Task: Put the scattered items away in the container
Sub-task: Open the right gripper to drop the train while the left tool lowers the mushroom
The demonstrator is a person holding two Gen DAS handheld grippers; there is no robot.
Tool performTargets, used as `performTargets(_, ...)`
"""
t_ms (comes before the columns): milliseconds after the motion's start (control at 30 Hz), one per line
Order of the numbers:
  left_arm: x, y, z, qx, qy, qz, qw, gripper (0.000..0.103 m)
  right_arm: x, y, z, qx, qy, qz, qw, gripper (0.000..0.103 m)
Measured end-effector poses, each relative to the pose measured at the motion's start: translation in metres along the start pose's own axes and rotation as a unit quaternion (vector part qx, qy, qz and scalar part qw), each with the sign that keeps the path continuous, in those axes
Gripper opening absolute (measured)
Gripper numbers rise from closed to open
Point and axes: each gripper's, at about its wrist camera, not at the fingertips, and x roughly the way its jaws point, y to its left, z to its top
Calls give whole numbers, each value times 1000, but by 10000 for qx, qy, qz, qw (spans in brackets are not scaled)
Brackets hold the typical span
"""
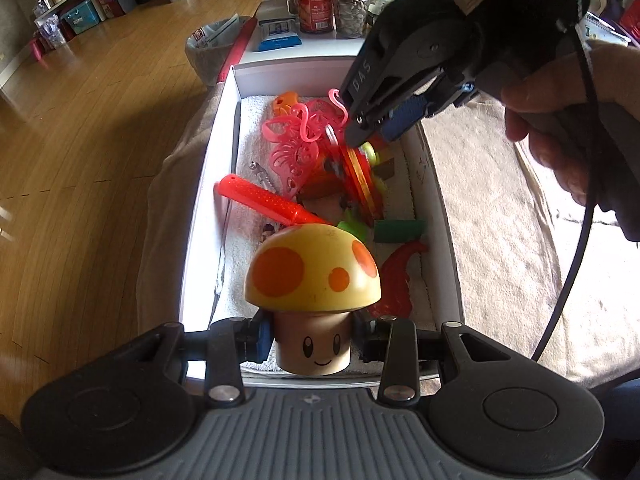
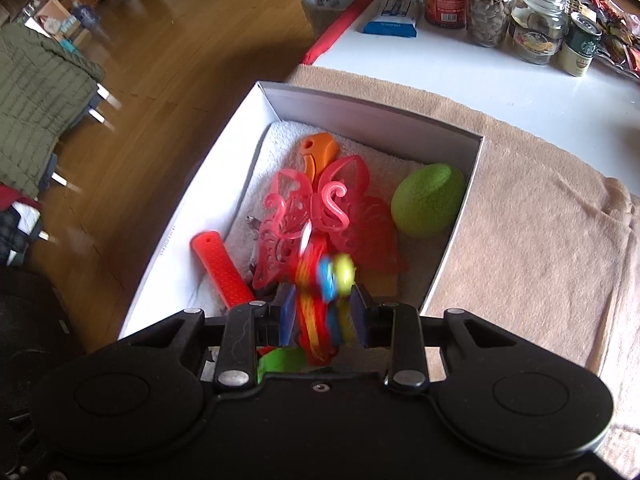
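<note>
Looking through the left wrist view: we see our left gripper (image 1: 312, 346) with its fingers (image 1: 260, 340) closed on the stem of the mushroom toy (image 1: 314, 300), held upright over the near end of the white box (image 1: 208, 184).
Already in the box, left wrist view: a pink butterfly cutout (image 1: 294, 152), a red perforated handle (image 1: 260, 198), an orange piece (image 1: 286, 101), a green block (image 1: 400, 232) and a dark red piece (image 1: 394, 280) lie on the white towel lining (image 1: 252, 120).
Right gripper, left wrist view: our right gripper (image 1: 370, 128) points down into the far half of the box, a striped red and yellow toy (image 1: 360, 176) hanging from it; a hand (image 1: 560, 120) holds its handle.
Table cloth, left wrist view: the beige cloth (image 1: 500, 200) beside the box shows no loose toys in the part we can see.
Right wrist view: our right gripper (image 2: 322, 320) has the striped toy (image 2: 320, 300) between its fingers (image 2: 286, 320); the toy is blurred, so we cannot tell whether the pads press on it or have let go.
Box contents, right wrist view: the butterfly cutout (image 2: 320, 216), red handle (image 2: 224, 276), orange piece (image 2: 320, 150) and a green egg (image 2: 428, 204) sit inside the box (image 2: 200, 216).
Progress: we judge the task nearly finished; the mushroom and the striped toy are over the box but not yet set down.
</note>
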Motion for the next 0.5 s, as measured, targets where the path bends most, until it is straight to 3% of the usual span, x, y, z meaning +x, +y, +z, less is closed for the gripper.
performTargets(200,-1,-4,-3,58,35,43,10000,39,-37,-5,-21,-37,-560,455,9974,33)
performTargets(333,0,-6,-5,123,86,127,9998,39,-64,-21,-53,-50,-990,673,9928,34)
performTargets(500,3,-6,-7,96,178,219,9996,39,-81,-55,-102,122,-1258,653,9898,35)
